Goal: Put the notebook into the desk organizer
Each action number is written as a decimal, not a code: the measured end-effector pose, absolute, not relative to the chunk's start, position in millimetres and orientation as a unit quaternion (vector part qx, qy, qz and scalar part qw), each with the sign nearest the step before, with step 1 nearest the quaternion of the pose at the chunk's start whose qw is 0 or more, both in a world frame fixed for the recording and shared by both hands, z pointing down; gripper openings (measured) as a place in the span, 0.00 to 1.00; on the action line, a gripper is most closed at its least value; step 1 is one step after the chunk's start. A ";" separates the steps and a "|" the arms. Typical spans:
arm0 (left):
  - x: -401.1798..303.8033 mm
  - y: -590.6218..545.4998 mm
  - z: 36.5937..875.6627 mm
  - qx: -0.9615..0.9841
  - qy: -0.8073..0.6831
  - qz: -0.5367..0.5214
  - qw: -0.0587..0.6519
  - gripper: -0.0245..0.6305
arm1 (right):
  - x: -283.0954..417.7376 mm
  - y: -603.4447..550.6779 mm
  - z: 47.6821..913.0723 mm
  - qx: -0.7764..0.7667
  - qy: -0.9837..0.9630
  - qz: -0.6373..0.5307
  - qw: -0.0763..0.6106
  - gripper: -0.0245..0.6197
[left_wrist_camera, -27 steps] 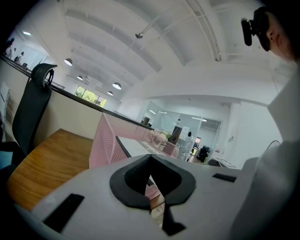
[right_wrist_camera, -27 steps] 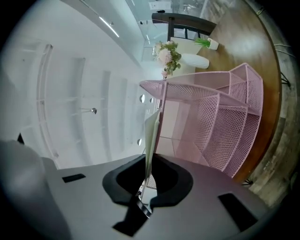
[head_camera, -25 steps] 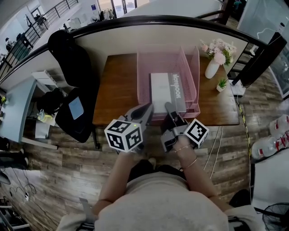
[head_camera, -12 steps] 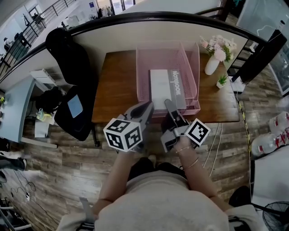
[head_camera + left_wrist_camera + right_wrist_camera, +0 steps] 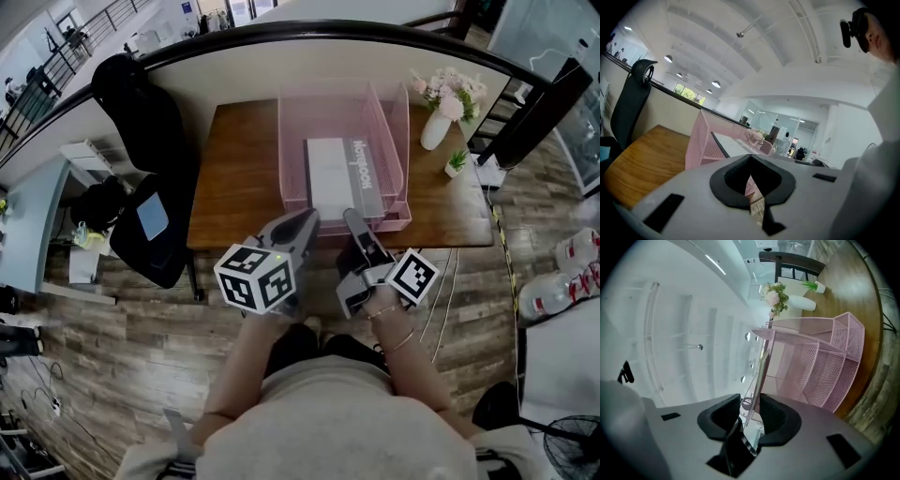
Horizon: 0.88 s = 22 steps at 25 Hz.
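We see the notebook (image 5: pixel 342 178) lying flat inside the pink mesh organizer (image 5: pixel 282 150), long side running away from us, near end close to the front rim; it looks fully lodged, so we judge the task all but done. The organizer stands on the wooden desk (image 5: pixel 234 178), open towards us, which is why both tools come at it from the front edge of the desk rather than from above.

The right gripper (image 5: pixel 352 218) points at the notebook's near end; its jaws have just been opening and now stand wide. In the right gripper view a thin edge, which we take for the notebook's near edge, runs between the pads (image 5: pixel 721 420) without being pressed by them; so we read this as a release, with the notebook resting on the organizer's floor under its own weight. The left gripper (image 5: pixel 306 221) waits beside it, just short of the rim; its jaws are closed together with nothing between them, so it seems to play no part here.

We see nothing in the organizer but the notebook. A white vase of flowers (image 5: pixel 436 131) and a small potted plant (image 5: pixel 456 165) stand on the desk to its right, apart from it. What we think remains is drawing the right gripper straight back, so the open pads do not drag the notebook out.
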<state>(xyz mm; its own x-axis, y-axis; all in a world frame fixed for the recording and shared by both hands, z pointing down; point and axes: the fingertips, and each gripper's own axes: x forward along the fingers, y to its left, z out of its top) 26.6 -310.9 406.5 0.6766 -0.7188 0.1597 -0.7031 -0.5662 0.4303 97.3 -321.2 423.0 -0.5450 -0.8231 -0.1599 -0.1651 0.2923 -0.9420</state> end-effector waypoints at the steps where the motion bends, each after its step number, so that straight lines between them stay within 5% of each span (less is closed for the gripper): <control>1: 27.0 -309.8 406.6 0.885 -0.402 -0.017 0.236 0.05 | 97.1 -319.8 424.1 -0.339 0.732 -0.489 0.332 0.22; 22: 31.1 -303.3 409.8 0.884 -0.402 -0.018 0.239 0.05 | 103.9 -312.0 435.1 -0.355 0.732 -0.487 0.319 0.19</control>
